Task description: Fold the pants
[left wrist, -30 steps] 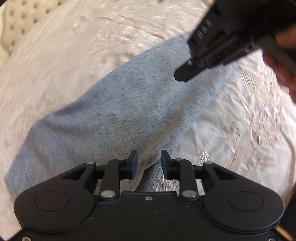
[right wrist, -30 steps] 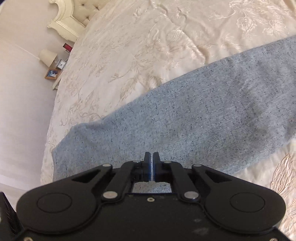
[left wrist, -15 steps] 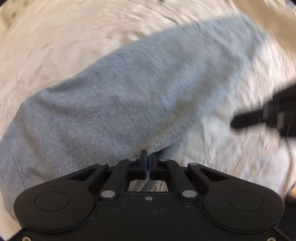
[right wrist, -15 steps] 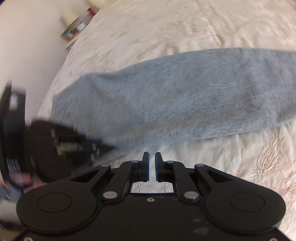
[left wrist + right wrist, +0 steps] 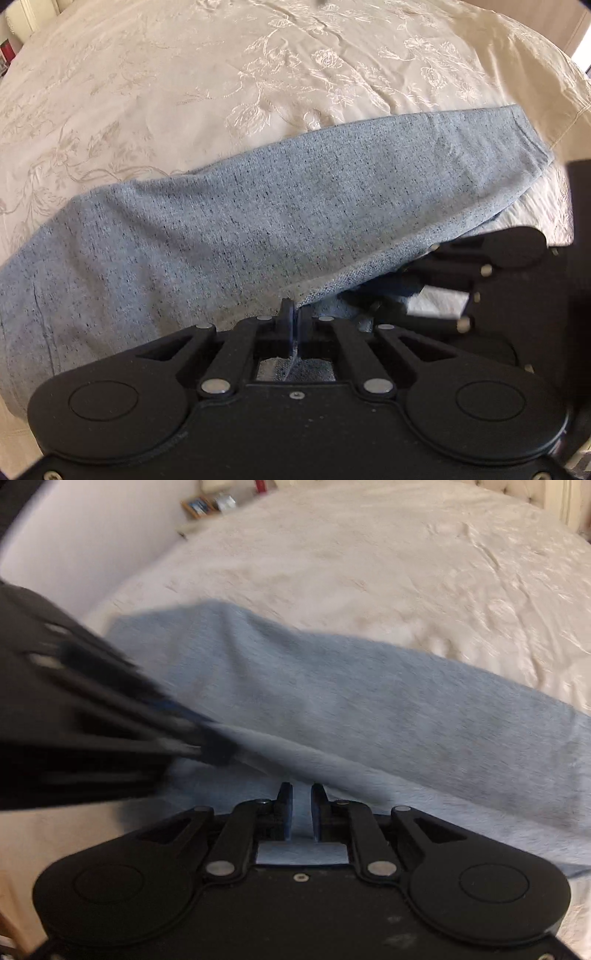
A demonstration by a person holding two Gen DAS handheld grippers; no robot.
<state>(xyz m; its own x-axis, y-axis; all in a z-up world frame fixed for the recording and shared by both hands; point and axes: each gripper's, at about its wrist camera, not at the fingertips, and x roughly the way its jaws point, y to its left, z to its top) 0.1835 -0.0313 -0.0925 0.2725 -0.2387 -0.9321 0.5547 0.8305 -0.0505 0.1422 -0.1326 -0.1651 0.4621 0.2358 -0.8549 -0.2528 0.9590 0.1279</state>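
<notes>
An edge of the grey pants (image 5: 258,221) (spread on the bedspread (image 5: 258,74)) is pinched by the left gripper (image 5: 294,314); the right gripper (image 5: 301,794), its jaws opening around pants fabric, is held just beside it.

- The black plastic two-finger left gripper (image 5: 294,319) points steeply down, its jaws pressed together on a lifted edge of the blue-grey speckled knit pants (image 5: 258,221).
- In the right wrist view this left gripper (image 5: 218,751) reaches in from the left, blurred, its tip on the cloth edge.
- The black plastic two-finger right gripper (image 5: 301,805) also tilts downward, its jaws opening, a narrow gap between them over the fabric; the pads do not press on it.
- From the left wrist view the right gripper (image 5: 373,306) sits just beside the left one, on its right side.
</notes>
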